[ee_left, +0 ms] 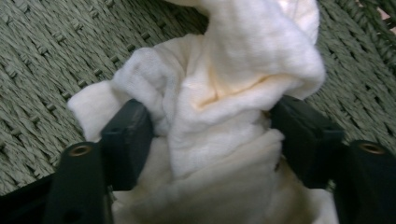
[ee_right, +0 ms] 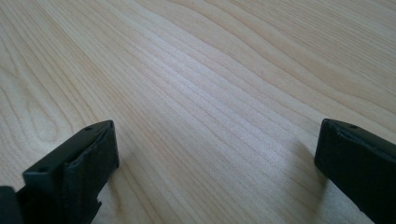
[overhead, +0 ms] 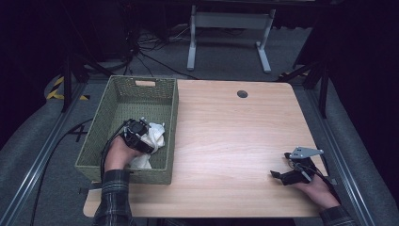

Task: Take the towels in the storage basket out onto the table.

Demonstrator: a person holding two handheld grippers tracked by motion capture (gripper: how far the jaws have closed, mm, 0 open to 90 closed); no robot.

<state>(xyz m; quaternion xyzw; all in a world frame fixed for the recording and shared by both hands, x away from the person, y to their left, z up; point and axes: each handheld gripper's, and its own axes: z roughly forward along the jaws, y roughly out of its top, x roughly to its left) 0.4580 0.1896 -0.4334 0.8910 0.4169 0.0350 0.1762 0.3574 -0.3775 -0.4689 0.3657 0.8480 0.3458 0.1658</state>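
White cloth (ee_left: 219, 116) bunched up inside green woven basket (overhead: 101, 141), near its front right corner, resting on basket floor w/ 1 side up against right wall. In high view, cloth (overhead: 153, 141) partly hidden under hand. In left gripper view, fabric crumpled into thick folds, 1 fold flopping over towards right jaw.

Left gripper (ee_left: 215, 135) down in basket, straddling cloth: 2 black jaws about halfway in, both pads pressed into fabric, folds squeezed between. So: gripped, not just bracketed. Same gripper (overhead: 141, 129) seen from above w/ left hand (overhead: 120, 155) behind it, plaid sleeve coming in over basket's front rim.

Right gripper (ee_right: 215, 154) idle on bare wooden table (overhead: 226, 136), well apart from basket, at front right. Jaws wide, nothing between but tabletop. Seen from above (overhead: 277, 174) w/ grey plate on top, right hand (overhead: 320, 188) holding it low.

Progress, as a judgement: grab stage looks done or nearly so; cloth not yet lifted, bottom folds on basket floor. If job is taking cloth out, left to do: lift clear of walls, carry over to table, set down, maybe spread w/ 2nd gripper. If job is putting it in, only release + withdraw left. Can't tell which from this alone.
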